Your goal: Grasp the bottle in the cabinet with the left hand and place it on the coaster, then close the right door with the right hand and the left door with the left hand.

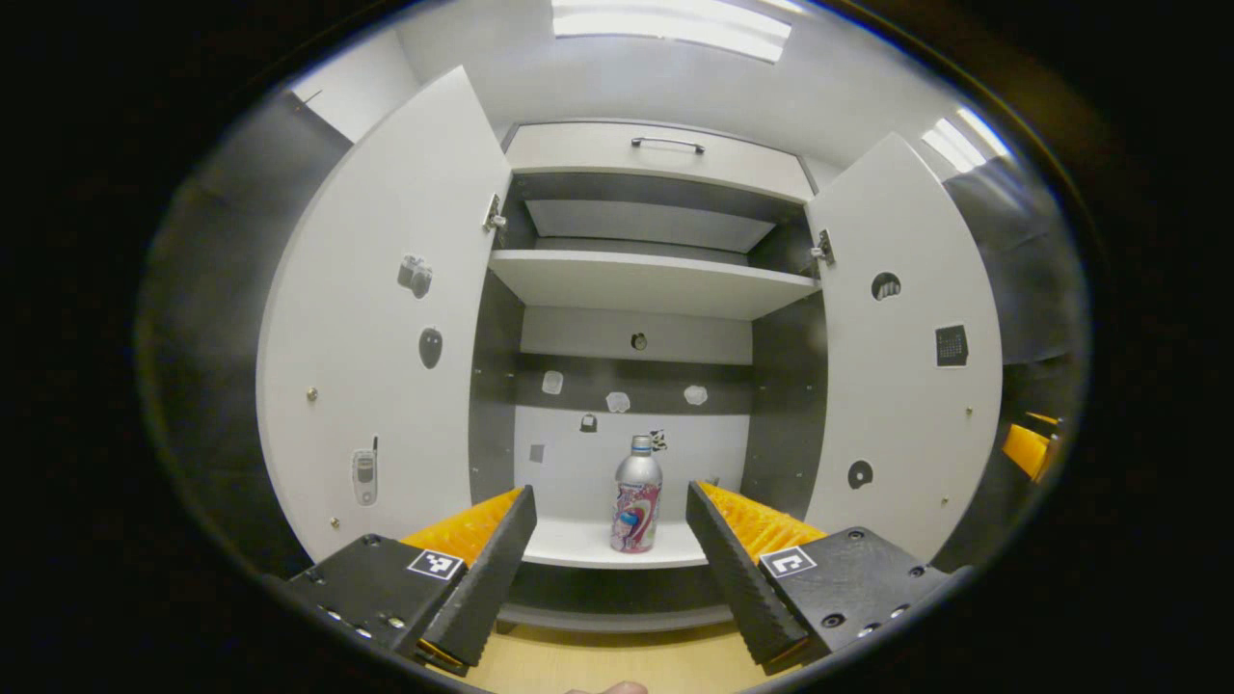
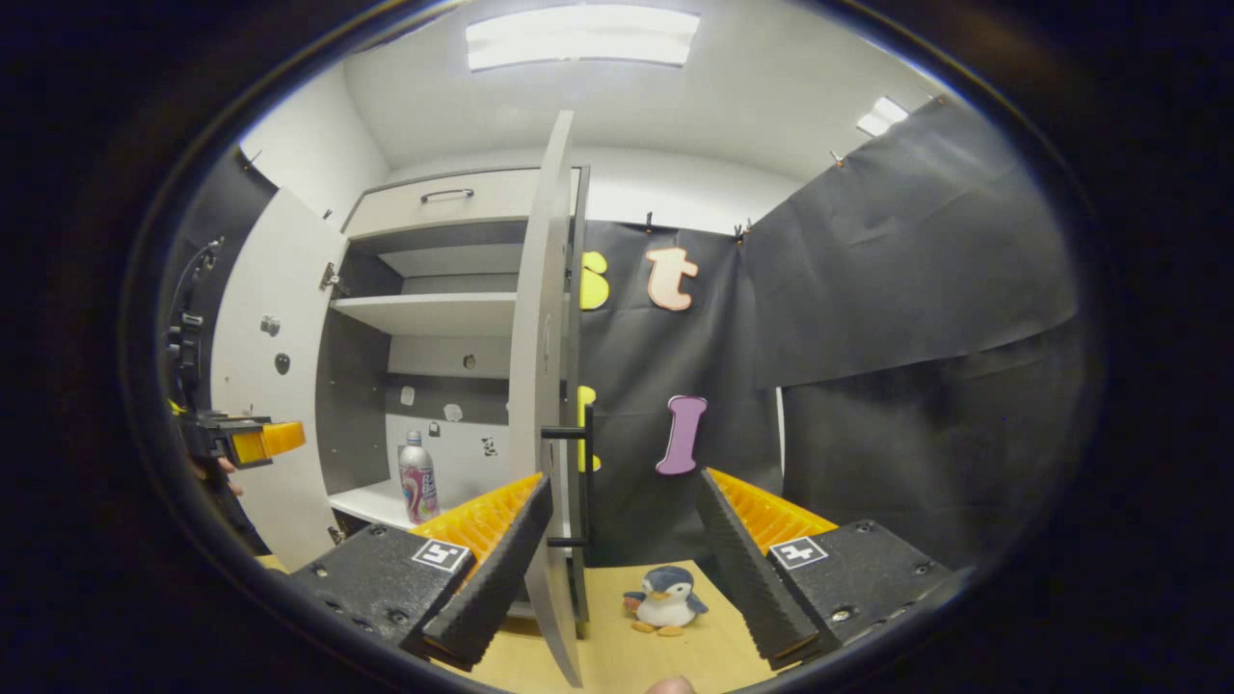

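Facing the open cabinet (image 1: 641, 145) head-on in the left gripper view, the left gripper (image 1: 612, 559) has its fingers (image 1: 487, 569) spread wide apart with nothing between them but air. The bottle (image 1: 636, 493) stands upright on the bottom shelf (image 1: 578, 545), well ahead of the fingertips and framed in the gap between them. Both doors hang open: the left door (image 1: 376, 318) swung out to one side, the right door (image 1: 906, 347) to the other, each dotted with small stickers. An upper shelf (image 1: 646, 280) spans the inside, and a drawer front with a handle (image 1: 667, 143) sits above it. A strip of light wooden tabletop (image 1: 617, 660) shows below.

In the right gripper view, the right gripper (image 2: 622, 569) also has its fingers (image 2: 496, 569) apart and empty. The right door (image 2: 542, 386) stands edge-on just ahead of them, its dark handle (image 2: 569, 487) facing the booth wall. Past that door the bottle (image 2: 417, 477) stands on the bottom shelf. The left gripper (image 2: 241, 439) shows at the far left edge, near the left door (image 2: 275, 386). A small toy penguin (image 2: 665, 598) sits on the tabletop (image 2: 627, 655) between the fingers.
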Demonstrator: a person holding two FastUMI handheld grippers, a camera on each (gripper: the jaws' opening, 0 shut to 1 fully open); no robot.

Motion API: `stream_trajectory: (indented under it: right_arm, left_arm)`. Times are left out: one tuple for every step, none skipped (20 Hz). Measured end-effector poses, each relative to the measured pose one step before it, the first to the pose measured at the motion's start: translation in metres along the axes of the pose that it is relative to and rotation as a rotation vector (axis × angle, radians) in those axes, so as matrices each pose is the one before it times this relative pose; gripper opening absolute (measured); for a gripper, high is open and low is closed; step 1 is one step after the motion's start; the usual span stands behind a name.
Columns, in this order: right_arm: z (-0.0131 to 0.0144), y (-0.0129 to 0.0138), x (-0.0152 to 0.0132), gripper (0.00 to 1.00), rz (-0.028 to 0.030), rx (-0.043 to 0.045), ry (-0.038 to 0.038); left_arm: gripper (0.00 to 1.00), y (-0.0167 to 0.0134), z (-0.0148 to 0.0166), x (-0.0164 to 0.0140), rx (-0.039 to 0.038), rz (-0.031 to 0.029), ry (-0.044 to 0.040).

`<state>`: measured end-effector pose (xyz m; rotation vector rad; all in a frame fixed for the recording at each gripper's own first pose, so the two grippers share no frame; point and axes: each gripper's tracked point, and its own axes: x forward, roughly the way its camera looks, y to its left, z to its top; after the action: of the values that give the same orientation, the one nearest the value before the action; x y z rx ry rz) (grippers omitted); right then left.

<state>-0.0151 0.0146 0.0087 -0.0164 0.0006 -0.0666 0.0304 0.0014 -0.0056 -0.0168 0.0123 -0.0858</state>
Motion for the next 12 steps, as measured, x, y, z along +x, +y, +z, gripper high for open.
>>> stream_trajectory:
  right_arm:
    - [0.00104,0.00042,-0.00084,0.98,-0.00281,0.00135,-0.00157]
    - [0.00076,-0.00168,-0.00095,0.98,-0.01015,-0.00045,-0.00011]
    - [0.00115,-0.00087,-0.00222,0.98,-0.00381,0.00057,-0.00189]
    - [0.0007,-0.00028,-0.00136,0.98,-0.00914,0.00287,-0.00303]
    - [0.00194,-0.00045,-0.00095,0.96,-0.00452,-0.00054,-0.00109]
    - [0.00008,0.00115,-0.00164,0.96,-0.00607,-0.00218,-0.0032]
    - [0.00126,-0.00115,-0.0012,0.98,-0.00812,-0.00407,-0.00102]
    - [0.0008,0.00038,-0.00278,0.98,-0.00131,-0.00298,-0.00533]
    - [0.0007,-0.00125,-0.00169,0.98,-0.00879,-0.00459,-0.00049]
    - [0.0002,-0.00132,-0.00203,0.98,-0.00207,-0.00026,-0.00266]
    - [0.00151,-0.00121,-0.0015,0.98,-0.00736,0.00088,-0.00161]
    - [-0.00004,-0.00181,-0.00126,0.98,-0.00143,0.00231,0.00015]
  left_arm:
    - [1.0,-0.00193,0.00024,0.00182,0.00301,-0.00772,-0.00017]
    - [0.96,-0.00105,-0.00118,0.00217,0.00281,-0.00288,0.00303]
    - [1.0,-0.00206,-0.00146,0.00292,0.00049,-0.00909,0.00264]
    - [1.0,-0.00274,-0.00005,0.0016,-0.00171,-0.01129,-0.00216]
    - [1.0,-0.00334,-0.00069,0.00178,-0.00356,-0.01146,-0.00225]
    - [1.0,-0.00197,-0.00102,0.00281,-0.00308,-0.01054,0.0027]
    - [1.0,-0.00157,-0.00176,0.00284,-0.00295,-0.00755,0.0045]
    - [1.0,-0.00236,-0.00138,0.00272,-0.00113,-0.00964,0.00579]
    - [1.0,-0.00155,-0.001,0.00268,0.00023,-0.00857,0.0036]
    - [1.0,-0.00066,0.00017,0.00239,0.00373,-0.00486,0.00035]
    - [1.0,-0.0006,0.00108,0.00239,0.00658,-0.00119,-0.00191]
    - [1.0,0.00041,0.00154,0.00132,0.00669,-0.00001,-0.00388]
